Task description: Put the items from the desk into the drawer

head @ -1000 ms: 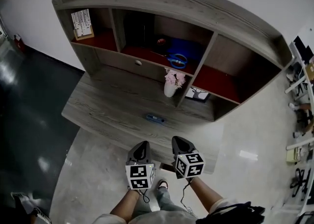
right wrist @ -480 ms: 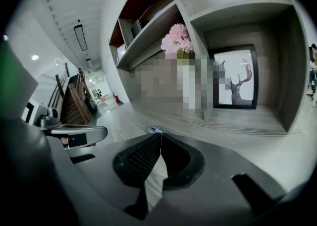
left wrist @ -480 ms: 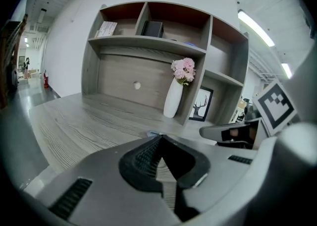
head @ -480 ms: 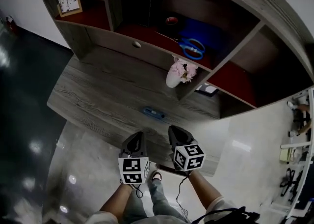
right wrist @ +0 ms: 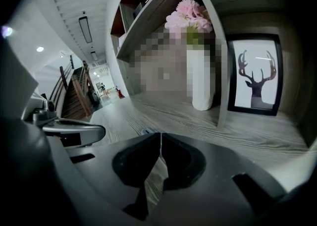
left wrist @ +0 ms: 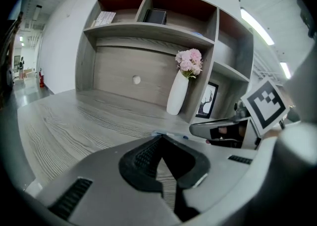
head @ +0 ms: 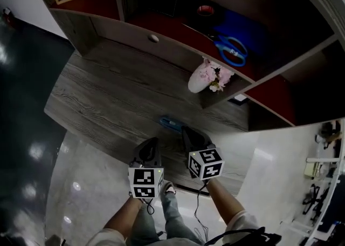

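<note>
Left tool and right tool now sit nearer the blue item than before; it lies on the desk just ahead of them. Both tools' jaws are pressed together, empty.

The tabletop lies open across left and middle. A vase stands back right against the shelf; a blue item lies near the front edge.

Grey wood-grain desk, small blue item toward its front, white vase, framed deer picture
</note>
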Action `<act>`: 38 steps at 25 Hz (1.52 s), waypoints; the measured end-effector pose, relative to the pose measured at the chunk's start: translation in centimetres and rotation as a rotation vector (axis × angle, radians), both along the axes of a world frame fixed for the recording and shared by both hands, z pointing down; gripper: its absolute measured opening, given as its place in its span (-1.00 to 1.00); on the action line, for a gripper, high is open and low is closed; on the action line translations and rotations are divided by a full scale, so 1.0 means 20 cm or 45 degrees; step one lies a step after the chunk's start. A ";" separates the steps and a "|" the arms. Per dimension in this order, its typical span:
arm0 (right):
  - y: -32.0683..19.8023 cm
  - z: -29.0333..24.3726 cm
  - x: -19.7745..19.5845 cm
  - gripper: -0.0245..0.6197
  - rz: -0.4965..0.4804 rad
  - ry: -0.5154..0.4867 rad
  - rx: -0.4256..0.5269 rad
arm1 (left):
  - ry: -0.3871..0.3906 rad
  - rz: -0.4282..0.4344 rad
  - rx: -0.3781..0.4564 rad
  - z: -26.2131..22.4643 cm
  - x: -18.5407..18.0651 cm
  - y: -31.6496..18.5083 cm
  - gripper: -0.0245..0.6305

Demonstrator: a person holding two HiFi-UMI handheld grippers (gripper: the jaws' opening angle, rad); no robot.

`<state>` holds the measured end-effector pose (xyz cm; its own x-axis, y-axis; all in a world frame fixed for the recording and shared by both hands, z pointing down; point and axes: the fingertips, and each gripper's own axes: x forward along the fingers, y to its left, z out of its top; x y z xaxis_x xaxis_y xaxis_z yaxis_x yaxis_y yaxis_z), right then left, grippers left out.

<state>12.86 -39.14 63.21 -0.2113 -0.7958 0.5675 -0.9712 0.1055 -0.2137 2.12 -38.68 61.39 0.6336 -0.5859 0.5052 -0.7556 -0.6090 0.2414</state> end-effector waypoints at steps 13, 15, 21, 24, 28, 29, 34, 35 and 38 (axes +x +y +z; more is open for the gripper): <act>-0.09 0.09 0.00 -0.60 -0.145 0.041 -0.074 | 0.003 -0.011 -0.026 0.07 -0.02 -0.08 -0.93; -0.10 0.11 0.00 -0.58 -0.184 0.054 -0.100 | 0.006 -0.018 -0.029 0.08 -0.03 -0.09 -0.93; -0.12 0.16 -0.02 -0.58 -0.290 0.030 -0.168 | 0.008 -0.036 -0.038 0.10 -0.08 -0.10 -0.93; -0.11 0.18 -0.02 -0.58 -0.321 0.032 -0.199 | 0.007 -0.040 -0.039 0.10 -0.09 -0.10 -0.93; -0.12 0.18 -0.05 -0.58 -0.378 0.029 -0.212 | 0.008 -0.040 -0.049 0.12 -0.10 -0.10 -0.93; -0.11 0.18 -0.06 -0.58 -0.398 0.032 -0.220 | 0.010 -0.038 -0.052 0.12 -0.10 -0.10 -0.93; -0.10 0.19 -0.09 -0.58 -0.472 0.070 -0.257 | 0.017 -0.024 -0.056 0.13 -0.08 -0.08 -0.93; -0.09 0.19 -0.10 -0.58 -0.485 0.083 -0.255 | 0.019 -0.021 -0.058 0.13 -0.08 -0.08 -0.93; -0.07 0.18 -0.16 -0.59 -0.541 0.125 -0.241 | 0.021 -0.015 -0.062 0.13 -0.08 -0.07 -0.93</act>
